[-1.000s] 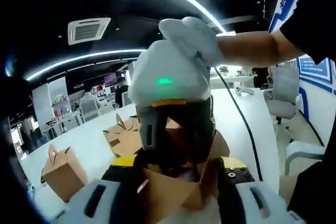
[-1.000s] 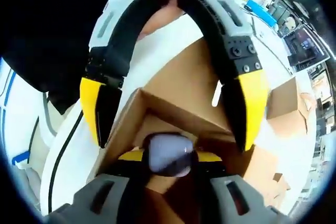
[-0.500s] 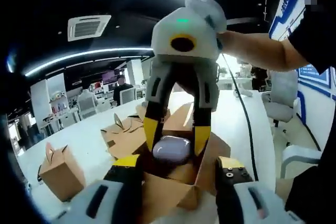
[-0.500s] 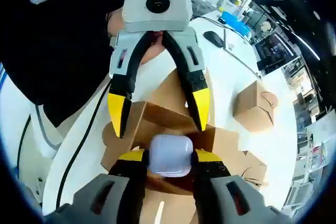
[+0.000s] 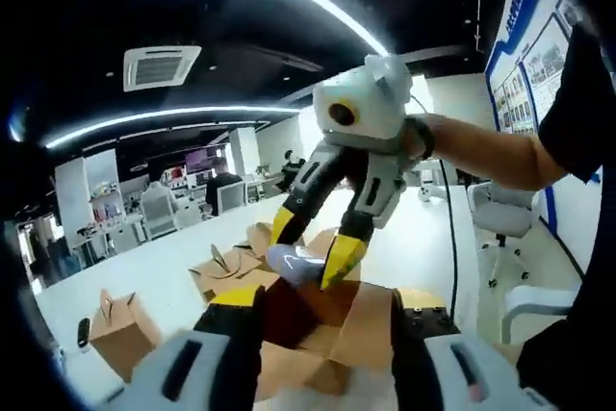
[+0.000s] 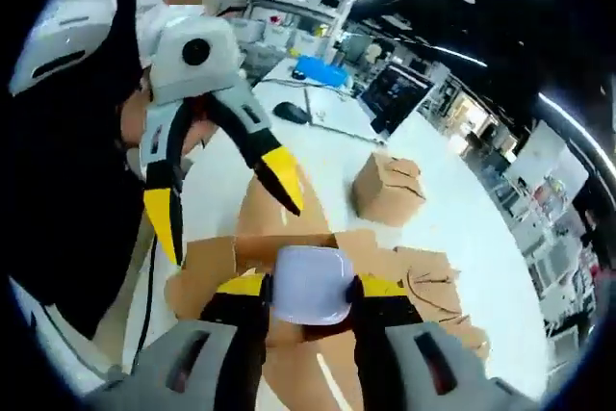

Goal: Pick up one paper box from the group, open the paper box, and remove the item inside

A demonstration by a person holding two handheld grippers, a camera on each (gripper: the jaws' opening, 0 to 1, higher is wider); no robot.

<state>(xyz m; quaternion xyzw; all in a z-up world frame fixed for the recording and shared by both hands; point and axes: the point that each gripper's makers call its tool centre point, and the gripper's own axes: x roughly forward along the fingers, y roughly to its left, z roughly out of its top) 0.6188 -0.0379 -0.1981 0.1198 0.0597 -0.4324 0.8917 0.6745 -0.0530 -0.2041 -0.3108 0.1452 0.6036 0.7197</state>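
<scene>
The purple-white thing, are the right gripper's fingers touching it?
Touching. In the right gripper view, the right gripper has a yellow-tipped finger pressed against each side of the pale item, holding it above the open paper box.

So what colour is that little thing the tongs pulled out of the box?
Pale lavender-white item, gripped by the right tongs; clearest in the right gripper view.
</scene>
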